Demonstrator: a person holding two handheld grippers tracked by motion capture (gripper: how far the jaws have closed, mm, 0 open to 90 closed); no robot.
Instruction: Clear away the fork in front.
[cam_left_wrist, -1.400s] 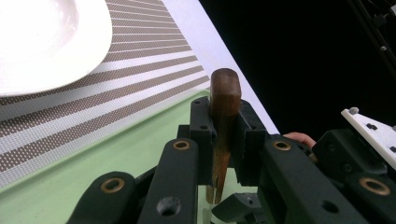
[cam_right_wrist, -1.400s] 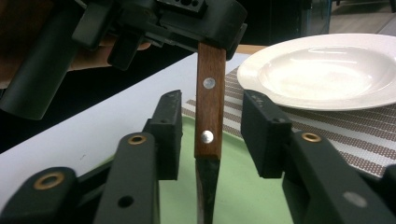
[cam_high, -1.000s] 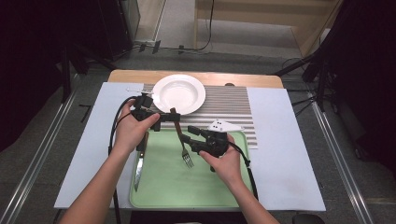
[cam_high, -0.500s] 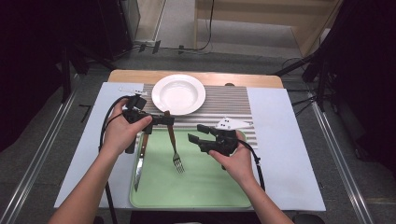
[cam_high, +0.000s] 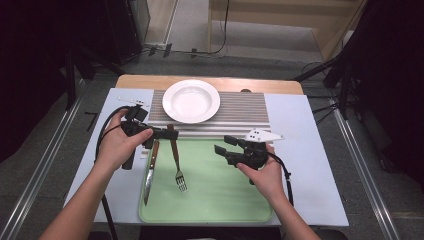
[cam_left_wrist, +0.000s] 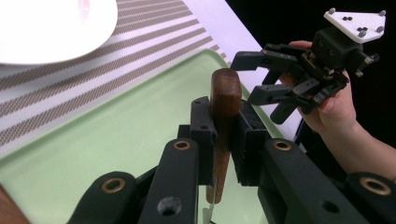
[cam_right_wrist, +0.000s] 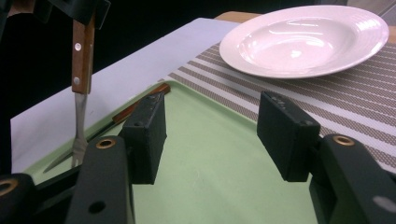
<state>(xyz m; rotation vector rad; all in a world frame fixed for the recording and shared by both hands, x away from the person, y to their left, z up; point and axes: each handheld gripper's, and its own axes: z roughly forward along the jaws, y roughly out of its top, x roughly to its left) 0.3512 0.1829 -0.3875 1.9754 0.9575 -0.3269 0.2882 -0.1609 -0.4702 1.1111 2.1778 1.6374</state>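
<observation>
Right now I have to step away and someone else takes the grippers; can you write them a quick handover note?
Left gripper: jaws shut on the wooden-handled fork, which hangs tines down above the green tray.
Right gripper: jaws have just been opening, nothing between them, apart from the fork, over the tray.
Wooden-handled knife lies along the tray's left edge. White plate sits on the striped mat beyond the tray.
Done: fork lifted off the tray by the left gripper.
Left: probably set the fork down by the plate, then the knife.
</observation>
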